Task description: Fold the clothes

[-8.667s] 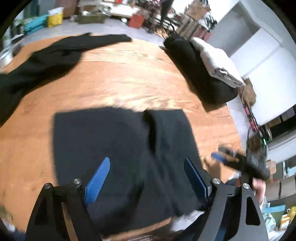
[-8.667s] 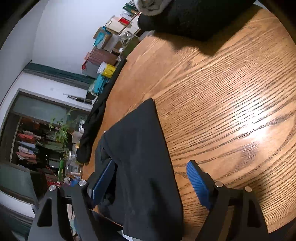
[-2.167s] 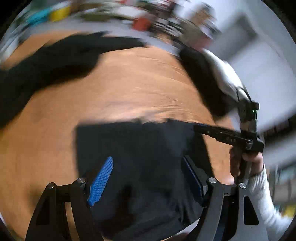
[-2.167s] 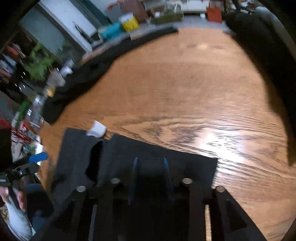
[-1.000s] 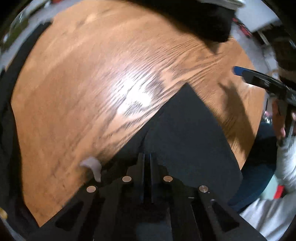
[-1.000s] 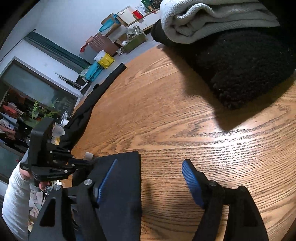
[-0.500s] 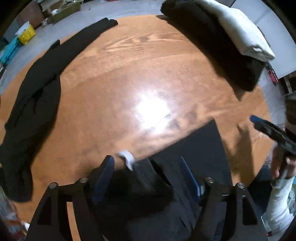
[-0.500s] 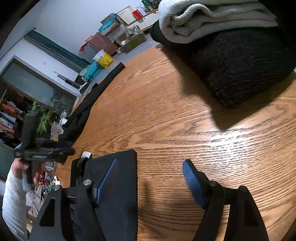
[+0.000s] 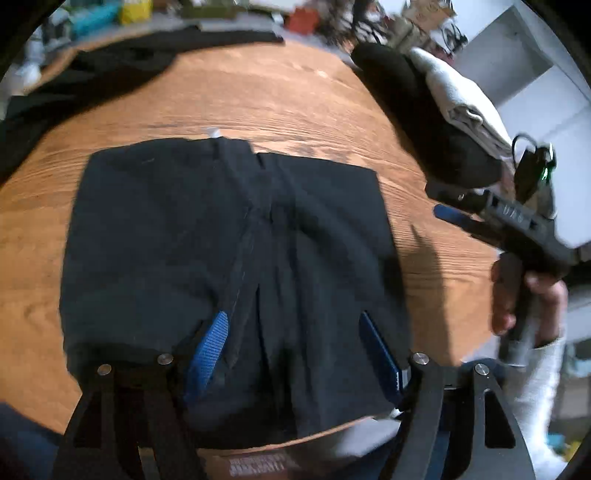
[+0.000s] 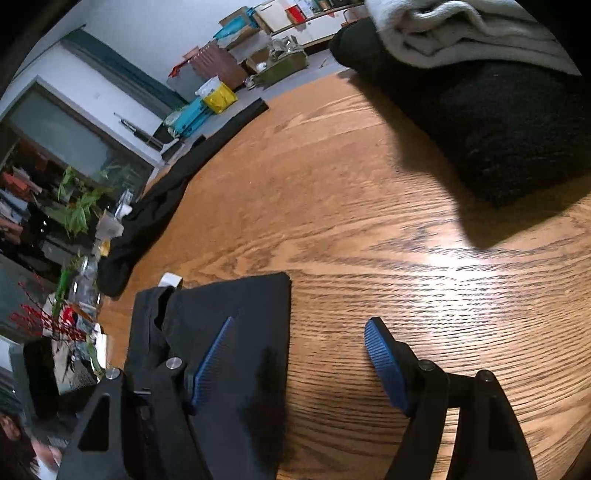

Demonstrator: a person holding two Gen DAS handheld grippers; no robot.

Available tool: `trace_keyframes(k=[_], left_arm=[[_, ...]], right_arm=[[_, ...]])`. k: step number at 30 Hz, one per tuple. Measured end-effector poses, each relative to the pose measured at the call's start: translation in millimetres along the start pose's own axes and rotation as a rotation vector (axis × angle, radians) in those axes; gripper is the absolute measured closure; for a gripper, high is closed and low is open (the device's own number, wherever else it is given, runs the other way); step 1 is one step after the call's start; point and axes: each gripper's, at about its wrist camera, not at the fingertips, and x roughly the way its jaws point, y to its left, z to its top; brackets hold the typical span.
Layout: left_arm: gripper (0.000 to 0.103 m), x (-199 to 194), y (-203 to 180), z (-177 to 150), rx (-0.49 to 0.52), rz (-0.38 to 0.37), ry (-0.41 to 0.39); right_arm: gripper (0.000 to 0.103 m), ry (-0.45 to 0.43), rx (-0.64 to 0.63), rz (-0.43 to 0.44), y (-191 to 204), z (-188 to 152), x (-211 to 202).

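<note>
A black garment point(image 9: 229, 236) lies folded into a rough square on the round wooden table point(image 9: 258, 96), with a small white tag point(image 9: 213, 131) at its far edge. My left gripper point(image 9: 295, 332) is open and empty, hovering over the garment's near part. My right gripper point(image 10: 299, 332) is open and empty over the garment's right edge point(image 10: 240, 332) and bare wood; it also shows in the left wrist view point(image 9: 443, 213), held off the garment's right side.
A stack of folded clothes, black fleece point(image 10: 498, 122) under a pale grey piece point(image 10: 461, 33), sits at the table's far right. Another black garment point(image 9: 92, 74) lies along the far left edge. Room clutter lies beyond the table.
My left gripper has let go of the black garment, opened and pulled back over its near side. The garment now lies as a flat square. My right gripper has barely moved.
</note>
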Motion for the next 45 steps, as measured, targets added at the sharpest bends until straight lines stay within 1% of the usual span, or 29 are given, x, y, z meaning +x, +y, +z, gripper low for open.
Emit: trace_keyframes(k=[2,4,6,8,9,11,13,14,15,17,18,21,25,29,30,32,35,38,40,45], left_arm=[[0.029,8,-8,-10,0.041,0.03,-0.017],[0.029,13,-9,-15,0.066,0.094,-0.034],[0.029,17,-8,-14,0.061,0.113,-0.048],[0.029,23,-8,-12,0.052,0.111,-0.059],[0.029,24,-10,-12,0.047,0.09,-0.077],[0.03,16,-11,-11,0.042,0.012,-0.129],[0.03,10,-17,-9,0.058,-0.056,-0.173],[0.033,9,-20,-8,0.07,-0.071,-0.186],[0.038,12,-22,-6,0.08,-0.062,-0.183],[0.064,26,-21,1,0.081,-0.019,-0.13],[0.066,29,-16,2,0.078,-0.009,-0.111],[0.068,39,-10,4,0.077,0.026,-0.087],[0.068,50,-4,10,0.057,0.046,-0.062],[0.069,53,-10,11,0.073,0.064,-0.058],[0.071,53,-11,11,0.08,0.07,-0.06],[0.09,54,-13,11,0.099,0.075,-0.056],[0.094,52,-12,13,0.09,0.057,-0.041],[0.095,47,-13,16,0.077,0.05,-0.039],[0.095,40,-12,18,0.06,0.043,-0.052],[0.095,28,-5,20,0.036,0.075,-0.062]], right_arm=[[0.026,0.002,-0.014,0.005,8,-3,3],[0.026,0.006,-0.035,0.006,15,-7,6],[0.026,0.015,-0.067,-0.006,21,-13,10],[0.026,0.027,-0.088,-0.021,24,-17,14],[0.026,0.033,-0.094,-0.03,24,-20,16],[0.026,0.045,-0.1,-0.043,23,-23,19],[0.026,0.05,-0.098,-0.05,20,-25,20],[0.026,0.051,-0.096,-0.052,19,-25,20],[0.026,0.05,-0.094,-0.054,17,-25,20],[0.026,0.048,-0.091,-0.053,17,-24,18],[0.026,0.046,-0.09,-0.053,16,-23,17],[0.026,0.045,-0.093,-0.05,18,-22,16],[0.026,0.048,-0.103,-0.043,20,-23,16],[0.026,0.057,-0.112,-0.046,20,-24,16],[0.026,0.057,-0.112,-0.045,20,-24,15],[0.025,0.054,-0.113,-0.041,21,-24,14],[0.025,0.053,-0.117,-0.035,23,-24,13],[0.025,0.055,-0.124,-0.034,25,-25,13],[0.025,0.055,-0.125,-0.037,25,-25,13],[0.025,0.053,-0.119,-0.041,24,-25,13]])
